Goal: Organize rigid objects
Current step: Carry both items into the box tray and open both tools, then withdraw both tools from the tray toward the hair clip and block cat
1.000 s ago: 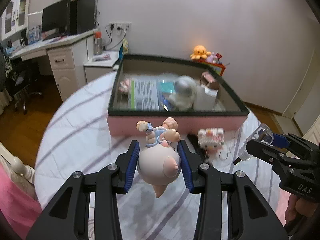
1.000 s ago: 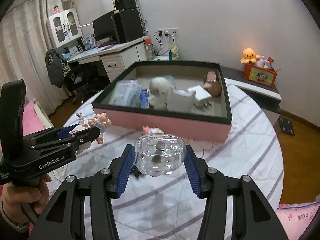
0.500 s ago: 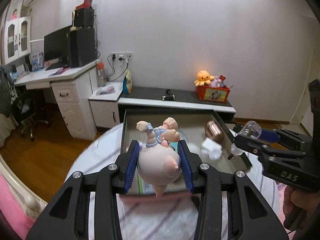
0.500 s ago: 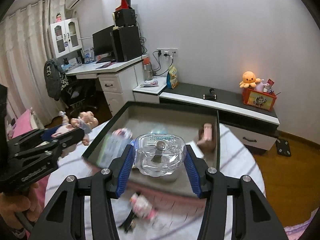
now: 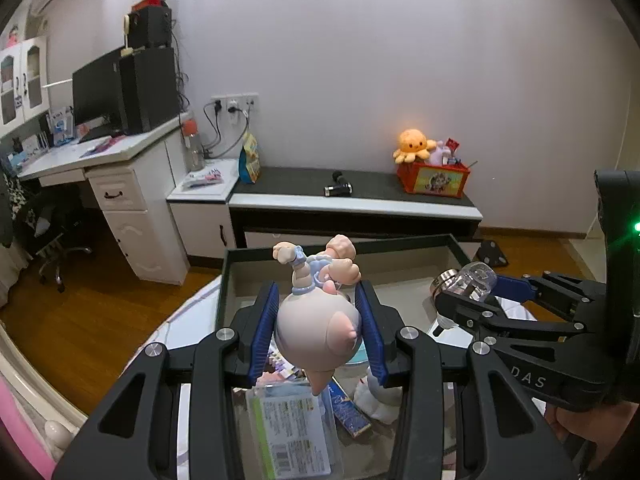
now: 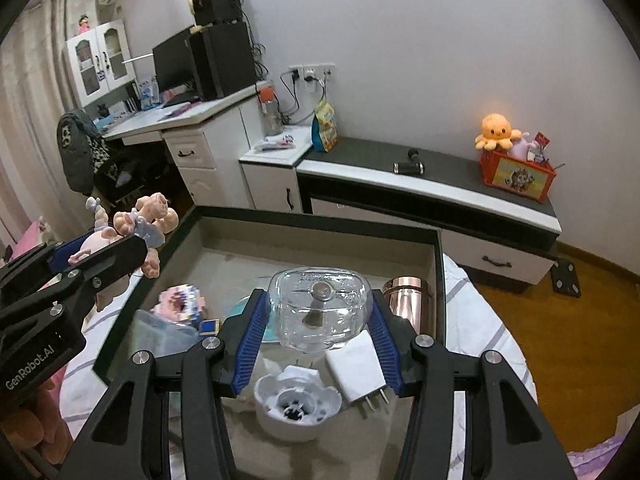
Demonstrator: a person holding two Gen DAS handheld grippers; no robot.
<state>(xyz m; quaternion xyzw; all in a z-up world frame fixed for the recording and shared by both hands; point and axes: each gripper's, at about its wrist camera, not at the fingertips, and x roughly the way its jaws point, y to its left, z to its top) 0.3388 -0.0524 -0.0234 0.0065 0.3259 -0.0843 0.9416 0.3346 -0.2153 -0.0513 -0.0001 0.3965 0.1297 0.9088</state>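
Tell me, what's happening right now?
Left hand-held gripper shut on pig figurine. Right hand-held gripper shut on clear bottle. Both over cluttered box.

My right gripper (image 5: 464, 304) shows "DAS" in pale letters on its arm, seen from left cam. My left gripper (image 6: 104, 264) reads "GenRobot.AI" on its black body, lower left in right cam. Clear bottle (image 6: 319, 308) in my right gripper has embossed chars along its base rim, too faint to read. Green-white packet (image 5: 292, 428) in the box (image 5: 224, 280) has a barcode & small print, illegible.
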